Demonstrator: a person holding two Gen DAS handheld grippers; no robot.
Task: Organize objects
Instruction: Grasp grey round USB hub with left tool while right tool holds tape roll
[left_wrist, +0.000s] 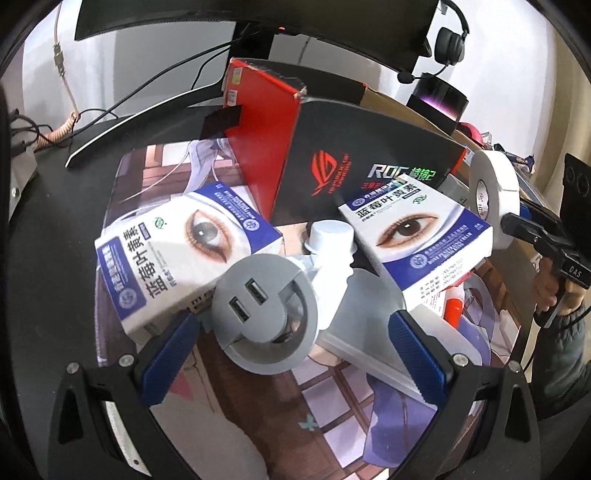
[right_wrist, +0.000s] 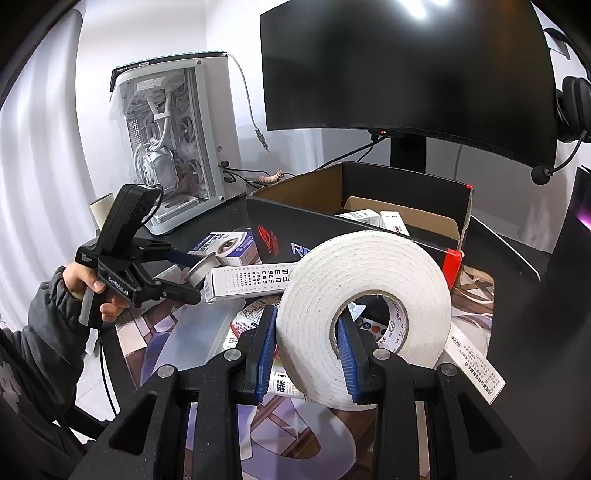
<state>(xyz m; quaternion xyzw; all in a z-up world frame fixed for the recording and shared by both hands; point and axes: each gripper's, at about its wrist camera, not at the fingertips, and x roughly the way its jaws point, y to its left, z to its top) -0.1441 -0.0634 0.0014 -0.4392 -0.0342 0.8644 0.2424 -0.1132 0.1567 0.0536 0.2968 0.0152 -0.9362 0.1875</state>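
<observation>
On the left, my left gripper (left_wrist: 291, 354) stands with its blue pads apart, clamped on nothing, hovering just above a grey round plastic part with two rectangular slots (left_wrist: 264, 314). That part rests on the printed desk mat (left_wrist: 332, 424) and overlaps the corner of a blue and white carton printed with an eye (left_wrist: 184, 251). A second carton of the same print (left_wrist: 421, 240) lies to its right, tilted against the clutter. Neither carton has been put away.

Behind them sits the open black cardboard box with a red logo (right_wrist: 295, 229) on the desk (left_wrist: 48, 229). The right wrist view shows a few small white cartons (right_wrist: 373, 218) already inside it, so I judge the sorting begun but far from finished.

On the right, my right gripper (right_wrist: 308, 350) is clamped on a large white roll of foam tape (right_wrist: 364, 291), one pad against the outer face and one inside the core, holding it lifted in front of the box. The roll is not yet stowed.

Still loose on the mat: a long white carton printed with an eye chart (right_wrist: 251, 278) and several small packets under the roll, too hidden to identify.
</observation>
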